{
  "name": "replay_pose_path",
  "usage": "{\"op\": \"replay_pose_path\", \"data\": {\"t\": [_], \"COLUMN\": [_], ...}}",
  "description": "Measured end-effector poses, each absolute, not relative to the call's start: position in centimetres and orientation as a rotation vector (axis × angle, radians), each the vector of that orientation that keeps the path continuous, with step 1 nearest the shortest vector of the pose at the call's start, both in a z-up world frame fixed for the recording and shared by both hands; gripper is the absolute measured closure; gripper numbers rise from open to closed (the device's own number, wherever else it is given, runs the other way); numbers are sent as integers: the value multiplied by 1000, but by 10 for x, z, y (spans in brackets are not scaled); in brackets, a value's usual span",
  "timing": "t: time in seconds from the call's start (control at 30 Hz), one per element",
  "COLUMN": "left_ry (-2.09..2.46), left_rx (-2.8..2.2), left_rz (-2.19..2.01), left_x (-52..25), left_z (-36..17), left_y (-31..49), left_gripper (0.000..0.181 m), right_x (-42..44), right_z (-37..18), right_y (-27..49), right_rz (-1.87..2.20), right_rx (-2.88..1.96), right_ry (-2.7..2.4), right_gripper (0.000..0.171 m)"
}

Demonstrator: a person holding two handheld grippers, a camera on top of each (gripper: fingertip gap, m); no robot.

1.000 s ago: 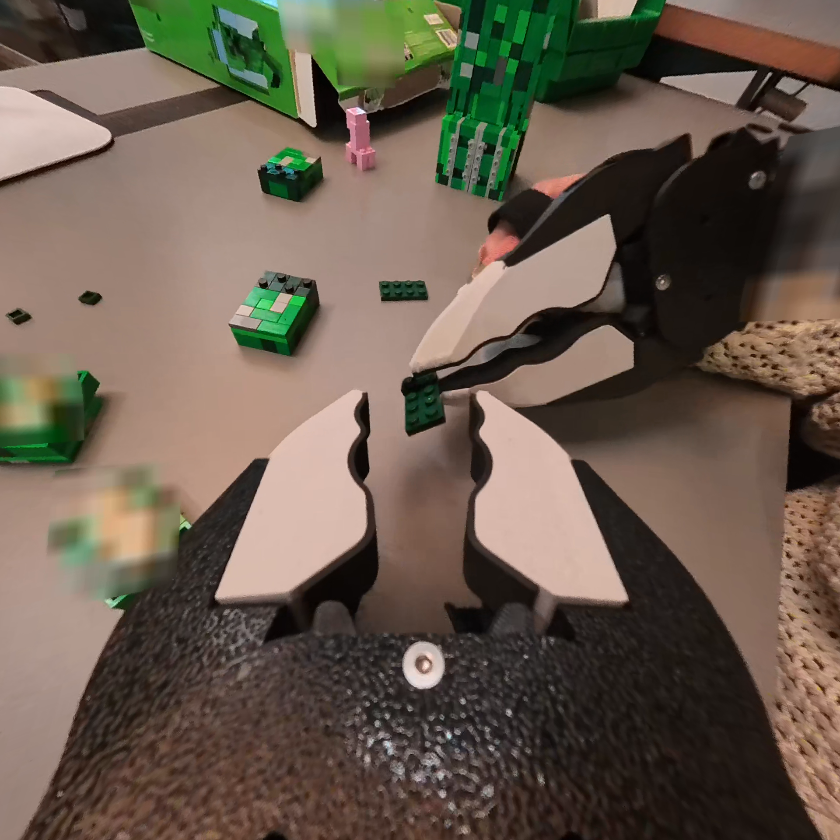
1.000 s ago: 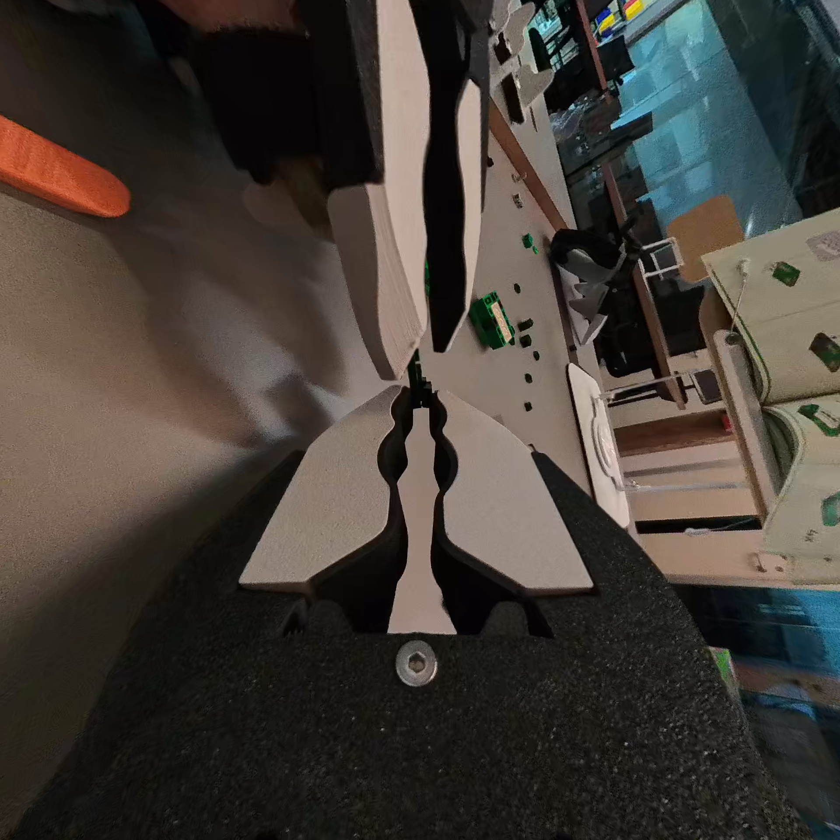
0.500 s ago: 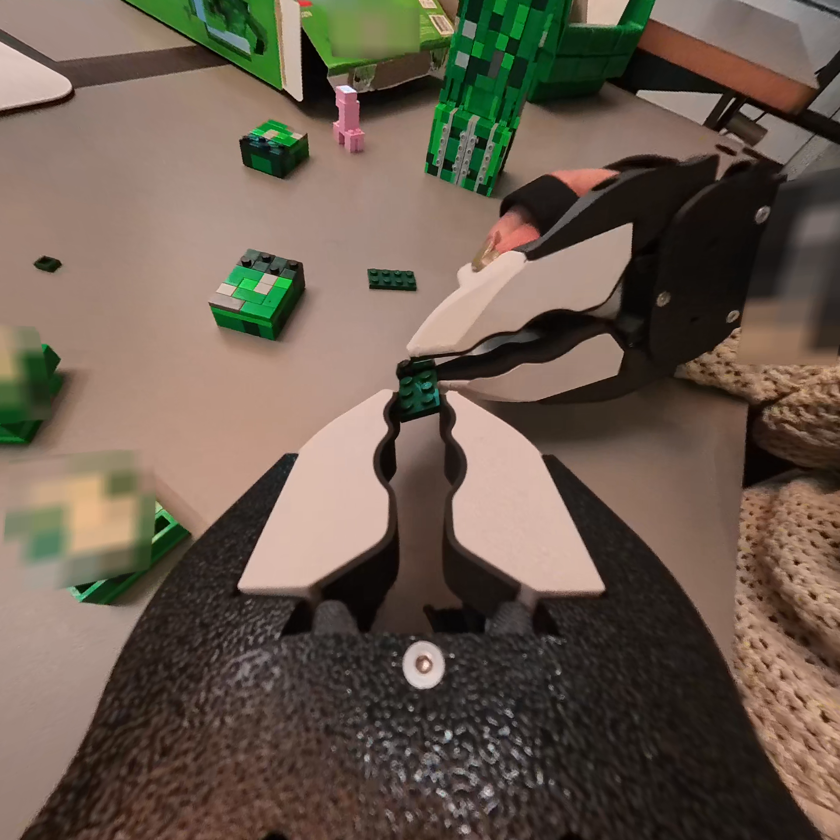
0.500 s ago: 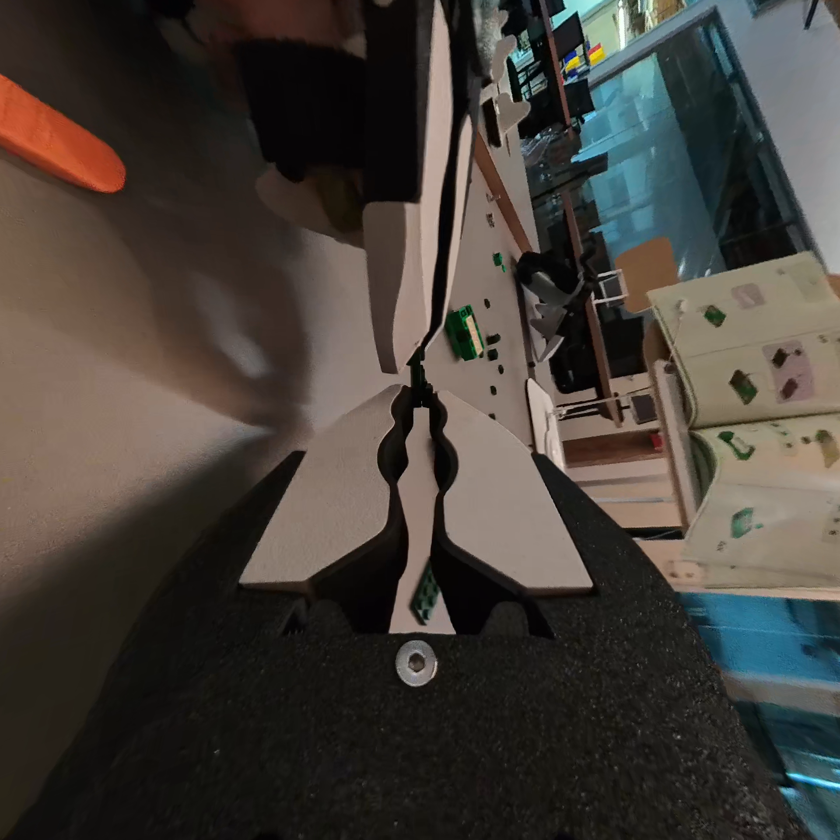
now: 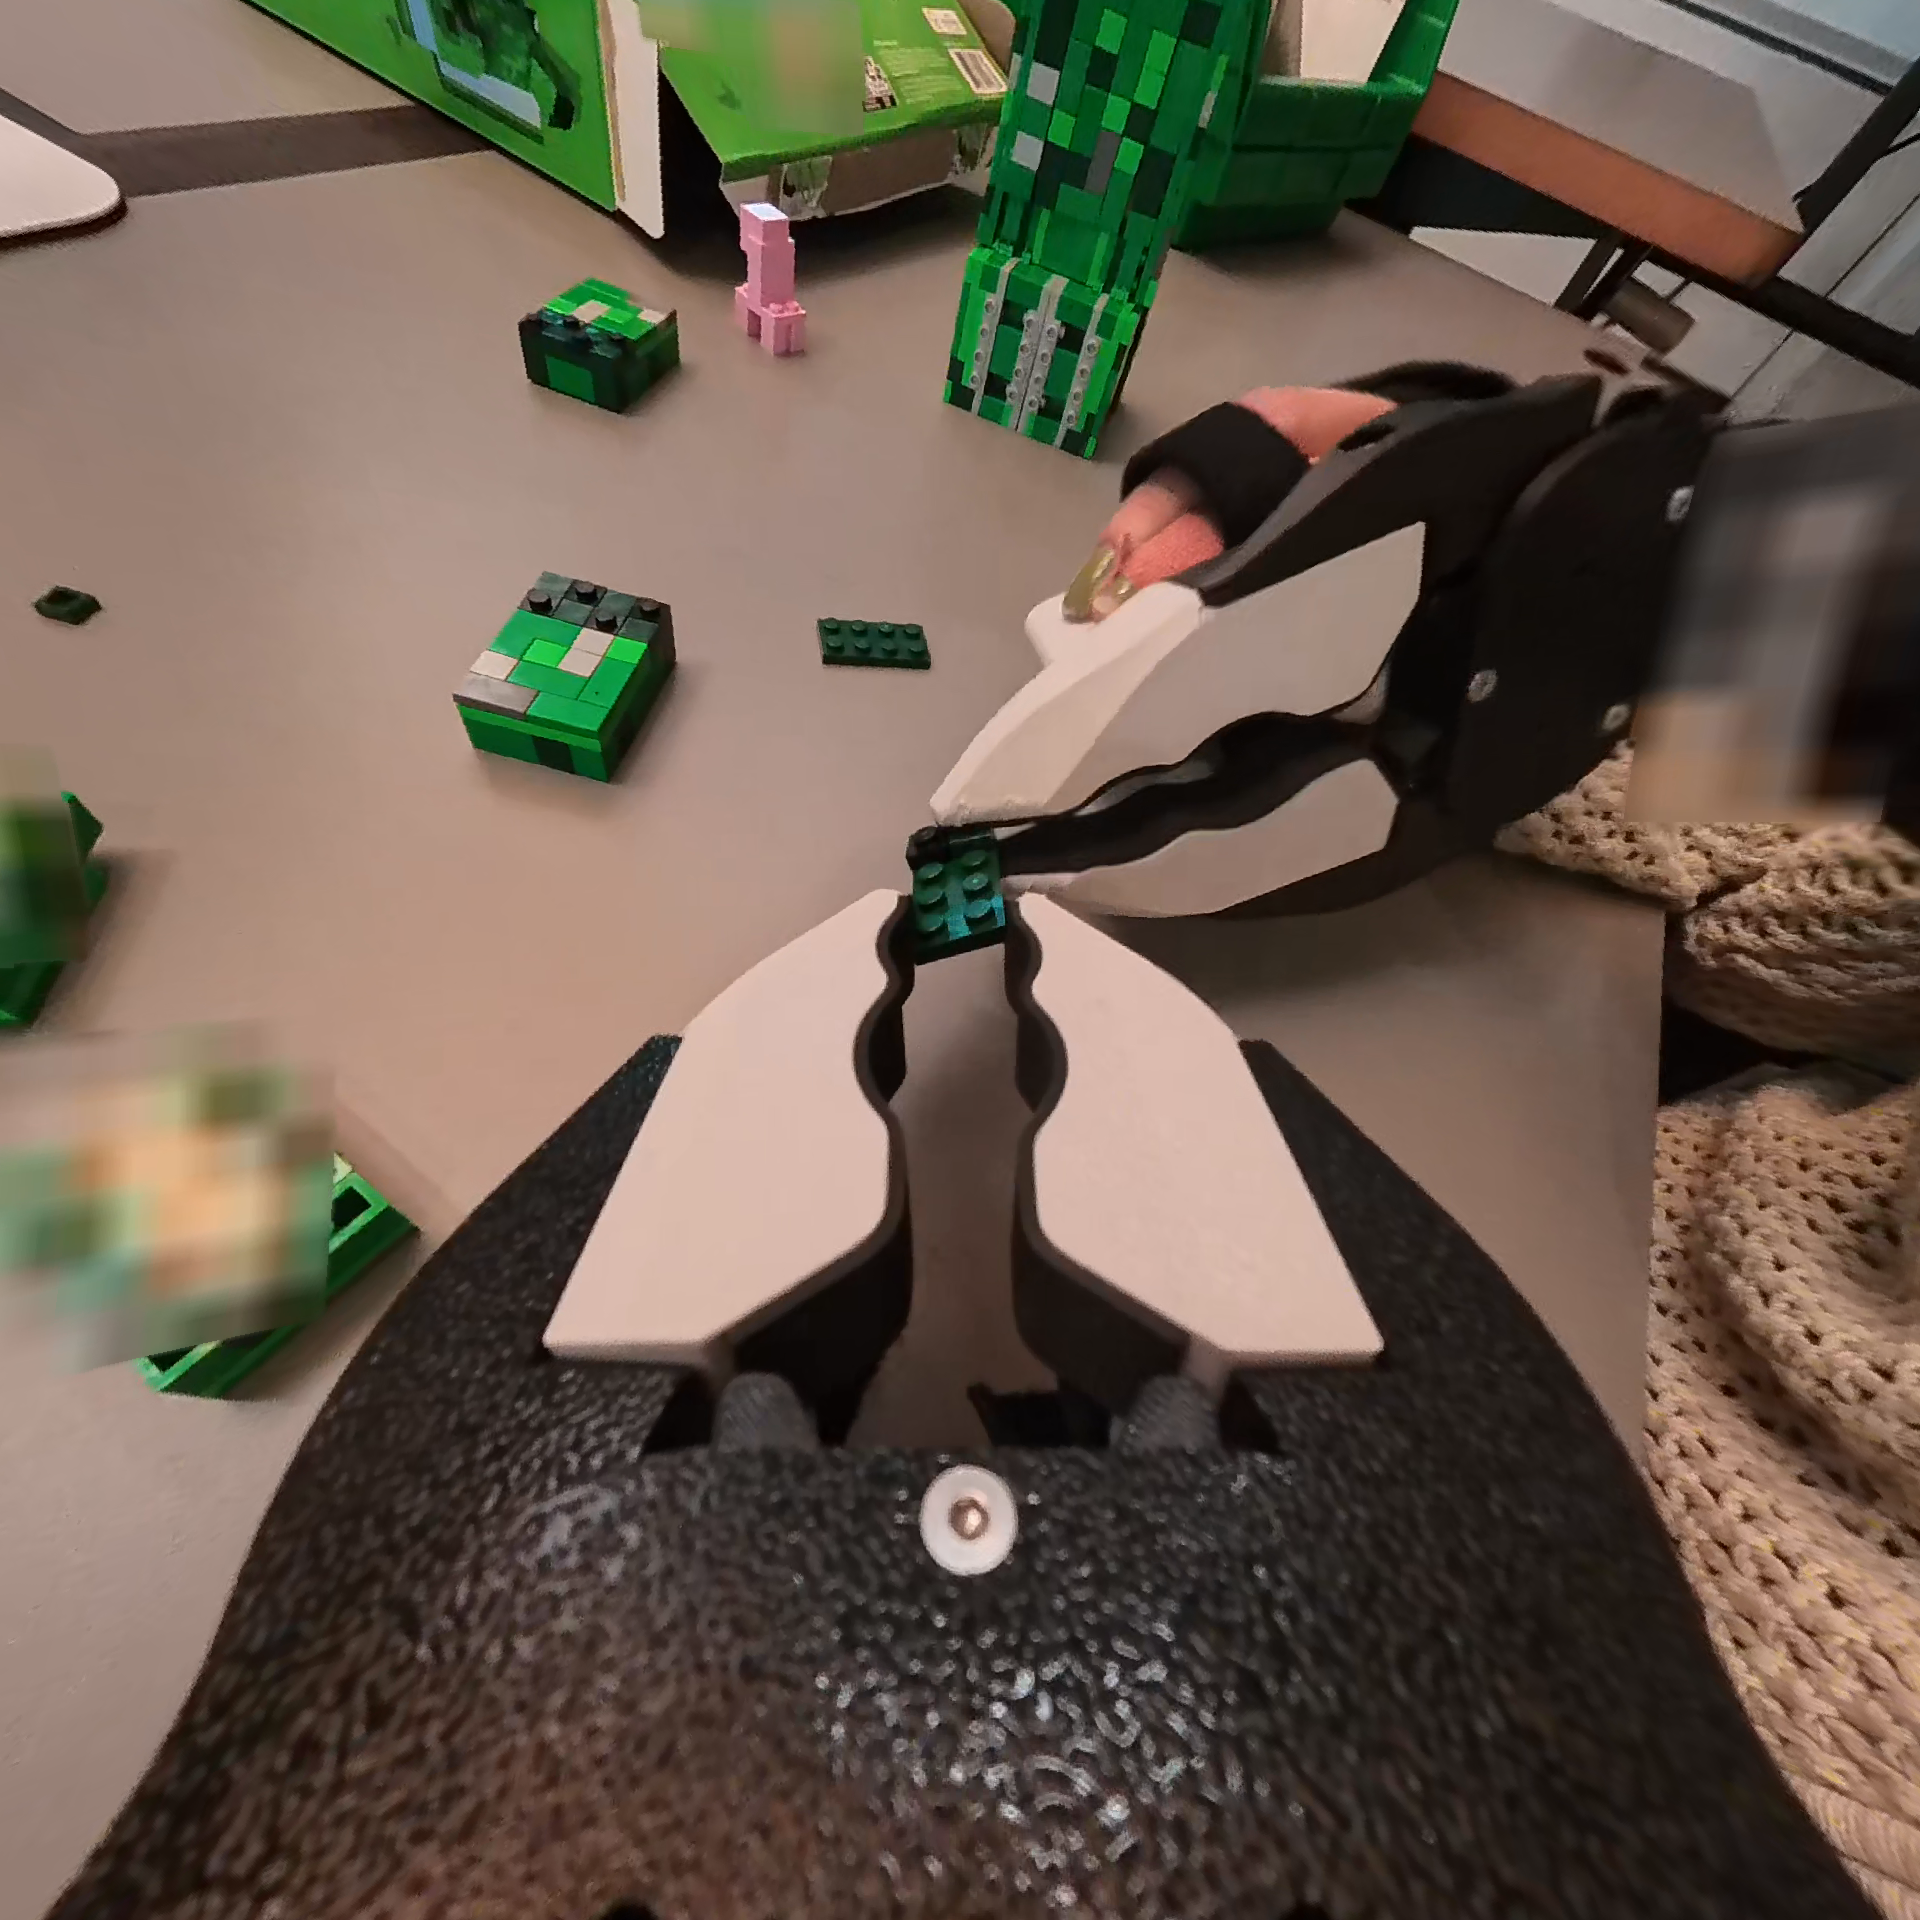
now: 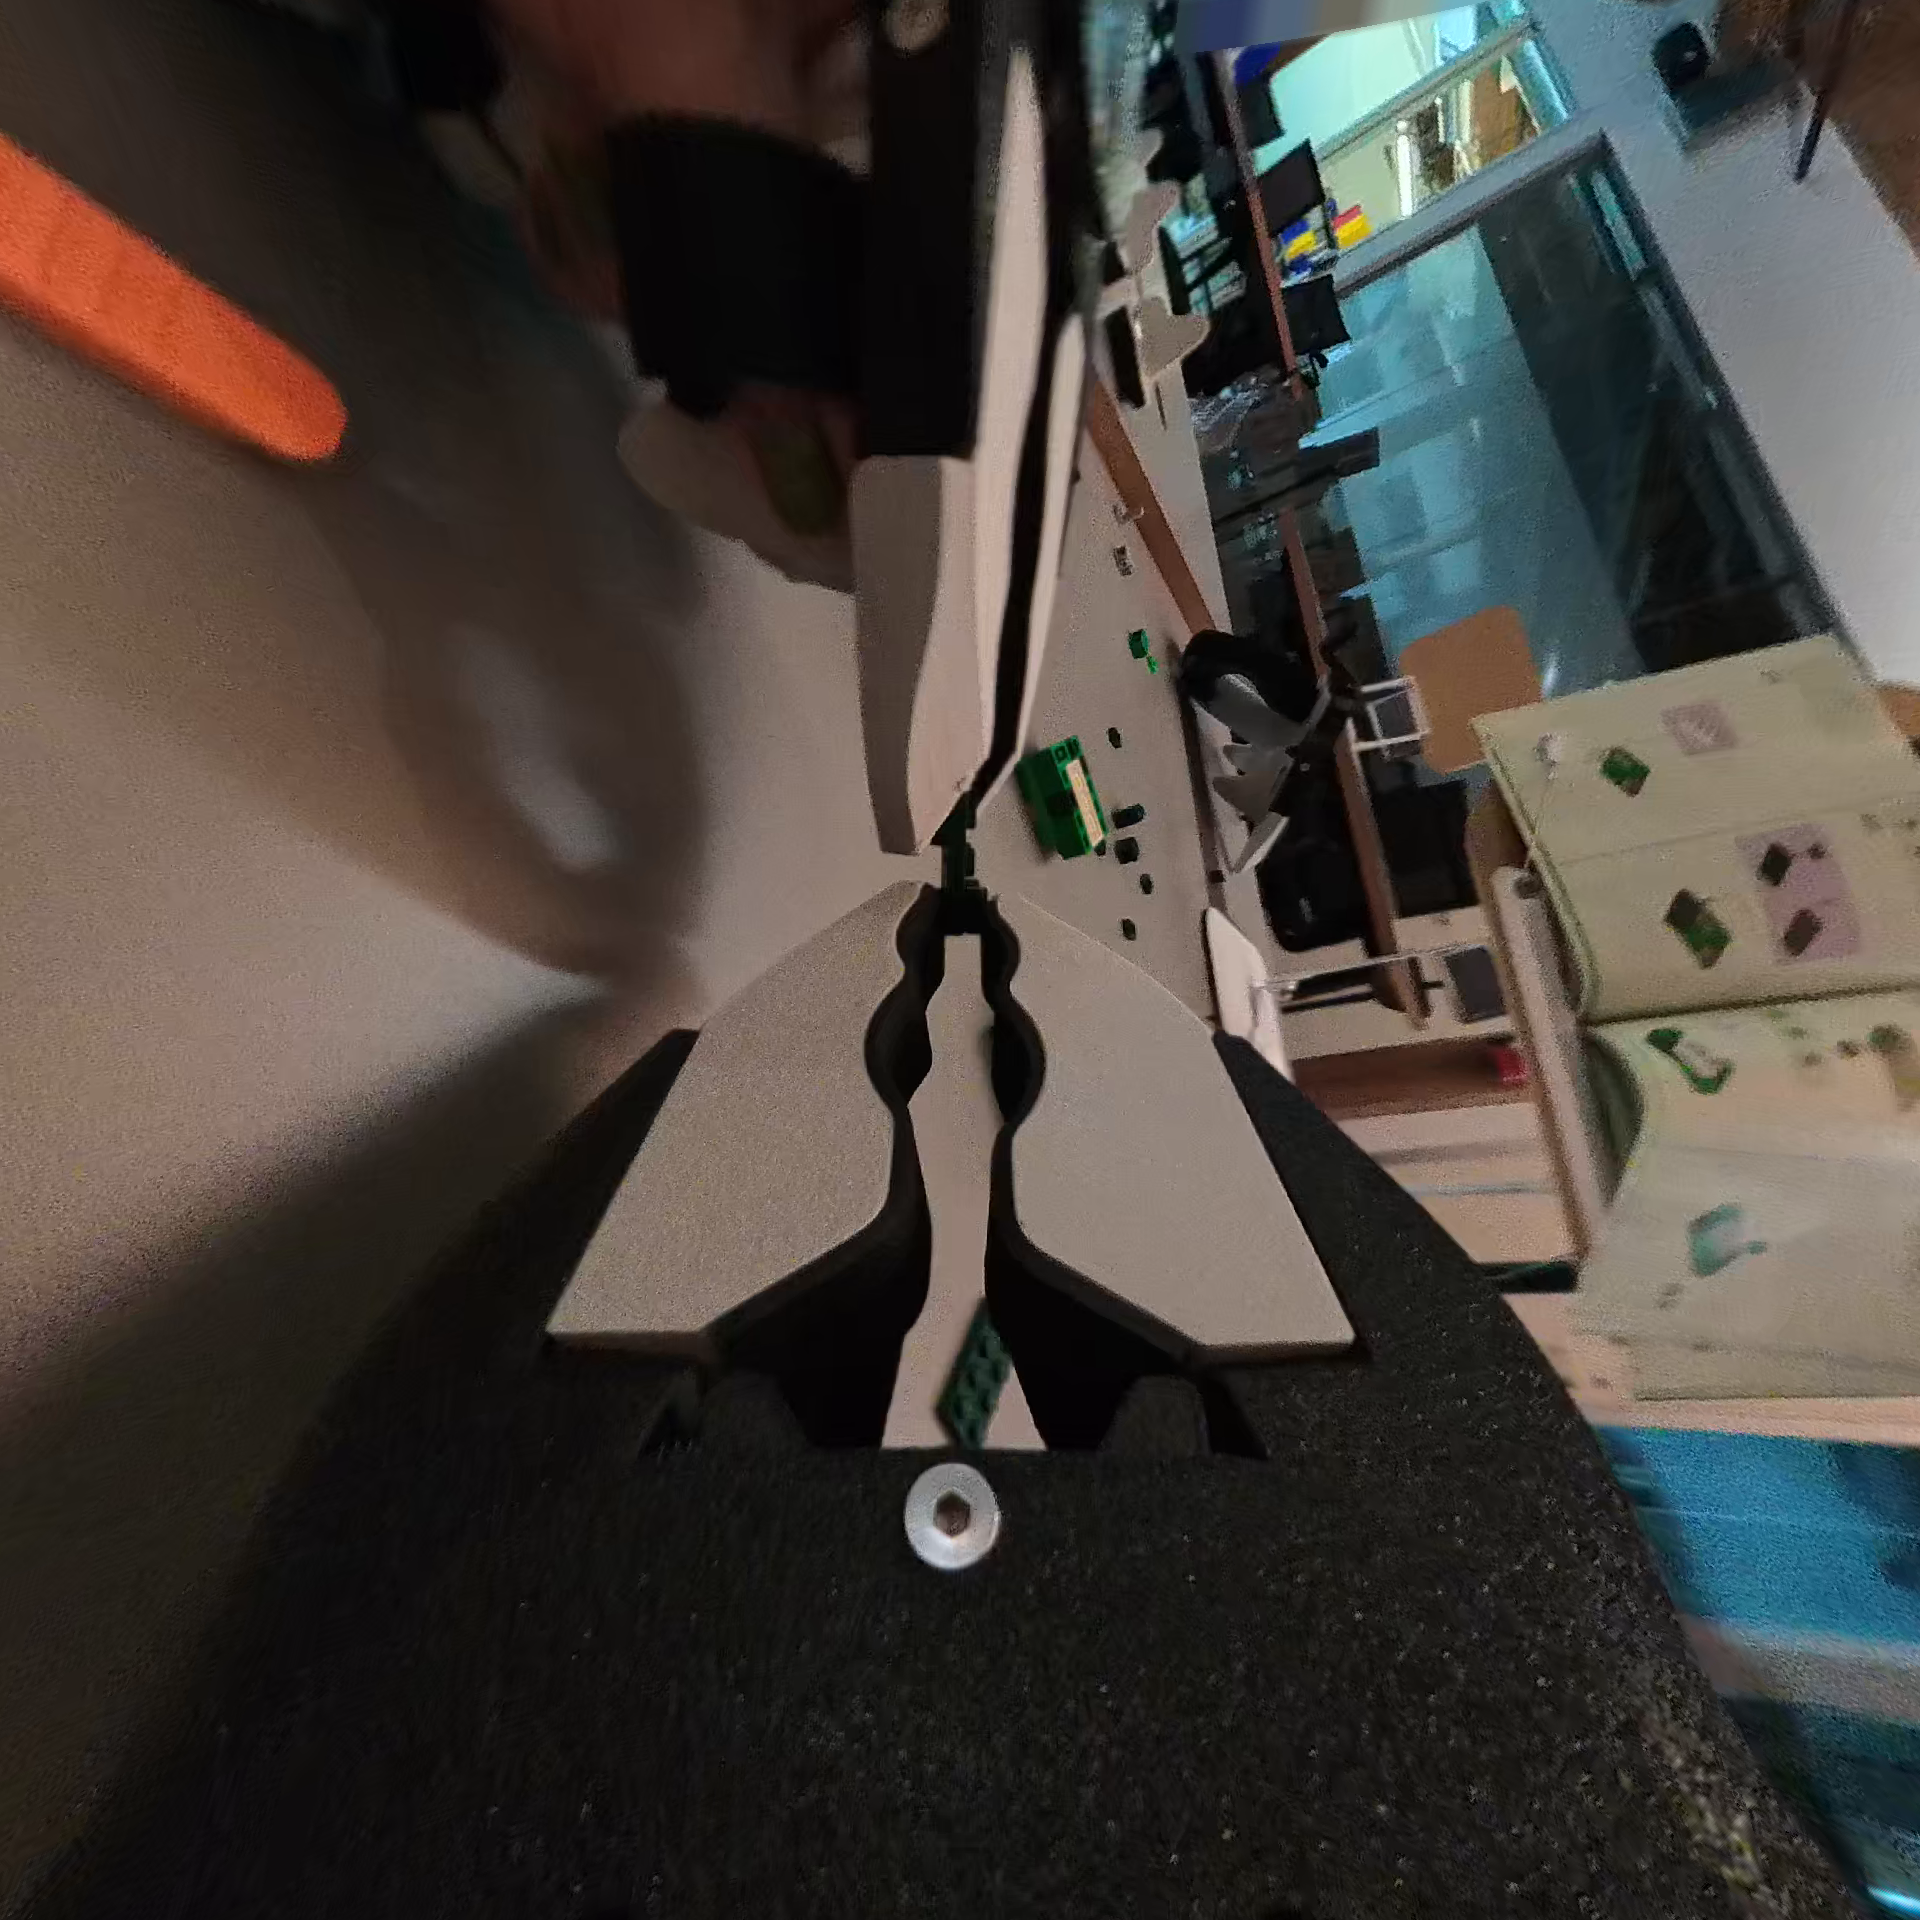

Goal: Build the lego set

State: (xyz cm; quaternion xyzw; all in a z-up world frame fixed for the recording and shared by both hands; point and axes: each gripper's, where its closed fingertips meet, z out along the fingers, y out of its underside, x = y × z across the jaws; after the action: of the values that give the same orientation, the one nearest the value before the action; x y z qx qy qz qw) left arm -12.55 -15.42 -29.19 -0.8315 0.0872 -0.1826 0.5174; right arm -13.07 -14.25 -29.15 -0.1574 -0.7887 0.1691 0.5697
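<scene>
Two grippers meet over the wide grey-brown tabletop (image 5: 312, 935), which carries everything else. Largest on it is the tall green blocky brick figure (image 5: 1060, 239) standing at the far side beside the opened green cardboard box (image 5: 582, 94). Nearer lie a flat square green-and-grey tiled sub-build (image 5: 566, 675), a smaller dark green cube-like sub-build (image 5: 601, 341), a small pink brick figure (image 5: 769, 286), and a loose dark green two-by-four plate (image 5: 875, 642).

The left gripper (image 5: 951, 920) is clenched on a small dark green studded plate (image 5: 958, 896), held clear of the table at its fingertips. The right gripper (image 5: 987, 847), coming in from the side, is pinched onto the same plate's far edge; in its own view only the thin edge of the piece (image 6: 958, 883) shows between the tips.

This looks like a hand-over or regrip of one small piece. The next move probably calls for one gripper to let go only once the other's hold is firm.

Open table lies ahead and to the left; the table's right edge, with cream knitted fabric (image 5: 1787, 1299) beyond it, is close.
</scene>
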Motion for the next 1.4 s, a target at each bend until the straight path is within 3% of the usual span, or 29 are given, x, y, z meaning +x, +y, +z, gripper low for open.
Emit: {"op": "replay_pose_path", "data": {"t": [0.07, 0.23, 0.37, 0.8, 0.87, 1.4], "left_ry": [223, 429, 743, 929, 940, 1024], "left_rx": [-1955, -1768, -1611, -1511, -1513, -1523], "left_rz": [-448, -294, -168, -120, -126, -210], "left_x": [-125, -132, -119, -98, -96, -85], "left_z": [-286, -266, -266, -269, -270, -278], "left_y": [-155, -165, -181, -193, -194, -202], "left_gripper": [166, 166, 165, 165, 165, 165], "right_x": [-130, -115, -106, -94, -94, -81], "right_z": [-285, -279, -257, -268, -268, -278], "right_y": [-143, -152, -162, -189, -190, -198], "right_rz": [492, 974, 1437, 1519, 1523, 1404], "right_rx": [-419, -586, -708, -654, -645, -394], "right_ry": [-1823, -1902, -1870, -2047, -2051, -2187], "right_gripper": [163, 130, 125, 145, 155, 155]}}
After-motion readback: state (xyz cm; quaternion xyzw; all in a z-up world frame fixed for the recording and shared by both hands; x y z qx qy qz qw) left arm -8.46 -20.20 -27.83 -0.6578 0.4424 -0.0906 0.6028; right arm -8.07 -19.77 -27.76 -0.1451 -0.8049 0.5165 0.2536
